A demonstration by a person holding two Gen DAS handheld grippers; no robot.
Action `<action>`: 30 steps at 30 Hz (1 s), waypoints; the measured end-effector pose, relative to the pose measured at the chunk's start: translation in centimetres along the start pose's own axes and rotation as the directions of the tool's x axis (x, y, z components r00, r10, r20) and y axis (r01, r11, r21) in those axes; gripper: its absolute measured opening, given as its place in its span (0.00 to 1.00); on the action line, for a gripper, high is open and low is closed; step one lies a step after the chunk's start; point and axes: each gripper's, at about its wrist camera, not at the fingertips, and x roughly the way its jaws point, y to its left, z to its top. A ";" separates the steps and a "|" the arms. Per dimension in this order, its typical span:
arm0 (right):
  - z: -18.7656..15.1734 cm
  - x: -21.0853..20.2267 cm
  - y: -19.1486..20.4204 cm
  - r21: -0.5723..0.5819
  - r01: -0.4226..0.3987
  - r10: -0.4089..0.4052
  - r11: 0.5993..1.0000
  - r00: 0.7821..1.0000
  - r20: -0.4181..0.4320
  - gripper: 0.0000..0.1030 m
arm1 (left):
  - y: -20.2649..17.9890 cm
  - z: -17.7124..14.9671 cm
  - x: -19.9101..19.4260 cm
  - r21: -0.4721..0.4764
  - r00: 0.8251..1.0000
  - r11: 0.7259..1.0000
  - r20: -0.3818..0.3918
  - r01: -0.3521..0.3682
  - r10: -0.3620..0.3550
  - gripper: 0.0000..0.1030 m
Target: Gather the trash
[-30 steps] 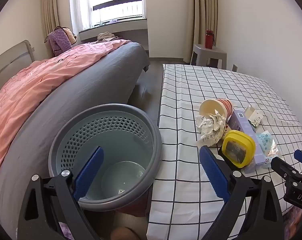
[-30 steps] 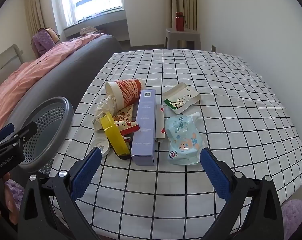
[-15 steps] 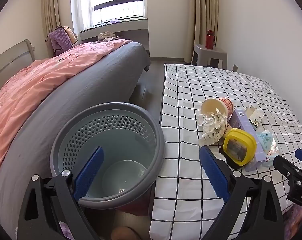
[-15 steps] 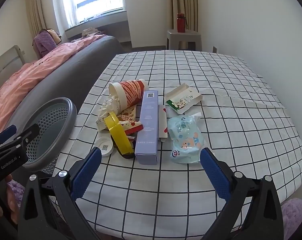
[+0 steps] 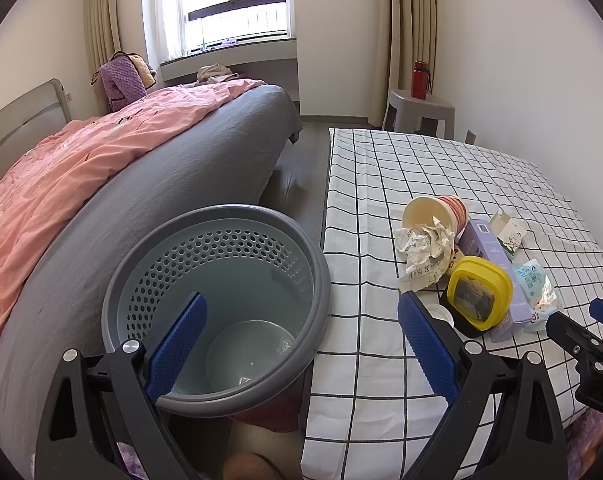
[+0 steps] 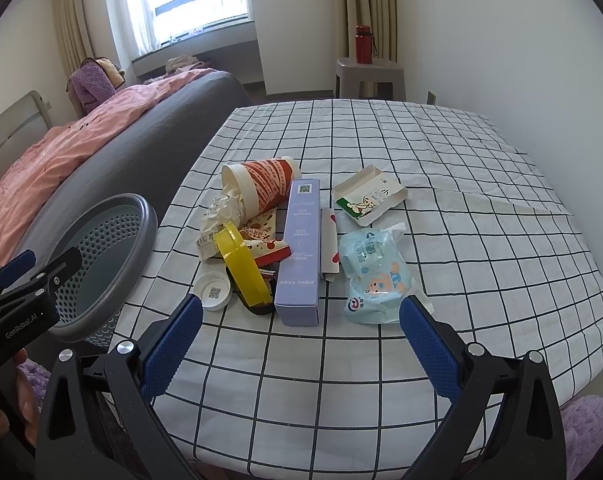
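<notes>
Right wrist view: right gripper (image 6: 299, 334) spread wide and empty, low over the near edge of the white black-checked tablecloth (image 6: 481, 240). Trash heaped at 12 o'clock: long lavender cardboard box (image 6: 300, 248) dead ahead, pale blue plastic wipes packet (image 6: 373, 280) just beside it at 1 o'clock, yellow plastic lid (image 6: 243, 270) and small white round cap (image 6: 213, 291) at 11 o'clock, tipped red-and-white paper cup (image 6: 261, 186) stuffed with crumpled paper beyond, open white carton tray (image 6: 367, 194) farther at 1 o'clock.

Left wrist view: left gripper (image 5: 299, 342) likewise wide, holding nothing, poised above the grey perforated plastic bin (image 5: 217, 304), which looks empty and stands at the table's left edge.

Best start probably the lavender box: straddle its narrow width, close squarely near mid-length, lift clear of neighbours, carry toward 9 o'clock, release over the bin mouth. Risk: dragging the wipes packet or the lid along.
</notes>
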 end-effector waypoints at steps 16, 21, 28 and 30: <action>0.0 -0.3 -0.1 0.002 -0.001 0.001 1.000 1.000 0.012 0.94 | 0.1 -0.1 -0.1 0.004 1.000 1.000 0.001 -0.005 0.005 0.89; 0.0 -0.4 -0.1 0.000 0.000 0.000 1.000 1.000 0.015 0.94 | 0.0 -0.1 0.0 0.006 1.000 1.000 0.001 -0.006 0.006 0.89; 0.1 -0.5 -0.2 0.010 -0.005 0.005 1.000 1.000 0.019 0.94 | -0.1 -0.2 0.1 0.008 1.000 1.000 0.000 -0.007 0.007 0.89; 0.0 -0.5 -0.2 0.010 -0.005 0.005 1.000 1.000 0.020 0.94 | -0.1 -0.2 0.1 0.008 1.000 1.000 0.000 -0.007 0.007 0.89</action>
